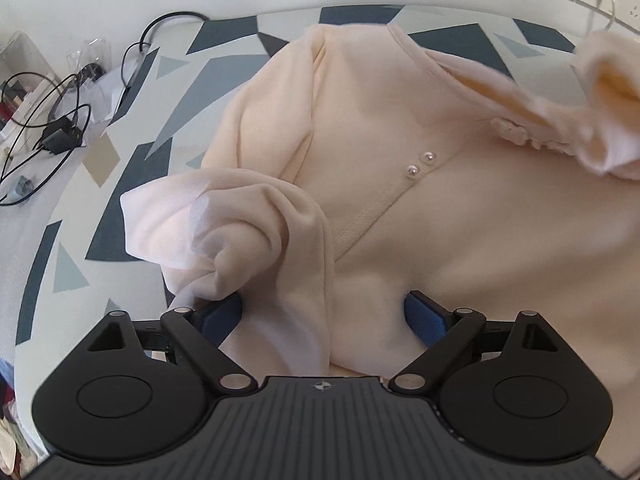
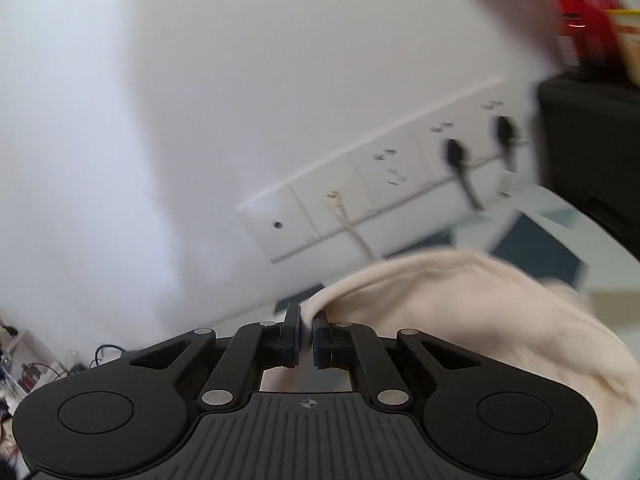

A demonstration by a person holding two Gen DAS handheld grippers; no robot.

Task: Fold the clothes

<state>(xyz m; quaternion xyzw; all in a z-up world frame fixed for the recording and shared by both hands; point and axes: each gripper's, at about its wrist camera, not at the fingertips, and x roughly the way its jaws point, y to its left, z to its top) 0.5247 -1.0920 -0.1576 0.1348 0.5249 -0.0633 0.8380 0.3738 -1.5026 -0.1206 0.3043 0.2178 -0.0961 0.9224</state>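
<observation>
Bare patterned cloth (image 1: 132, 184) lies open left of the cardigan (image 1: 420, 216); tangled cables (image 1: 48, 120) (with a charger) crowd the far-left edge.

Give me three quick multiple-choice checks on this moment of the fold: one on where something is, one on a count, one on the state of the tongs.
1. Where do the tangled black cables lie?
A. On the cardigan's chest
B. At the table's left edge, beside the cardigan
C. Draped over the left tongs

2. How many pearl buttons show on the placket?
A. Two
B. Five
C. None

3. What state are the right tongs in?
A. Wide open over bare table
B. Shut on a fold of the cardigan
C. Shut on a cable

Answers:
1 B: the left wrist view shows the cables off the pink cardigan, on the table.
2 A: two pearl buttons sit side by side.
3 B: the right tongs pinch pink fabric between their pads, while the left tongs stand open around the cloth.
</observation>
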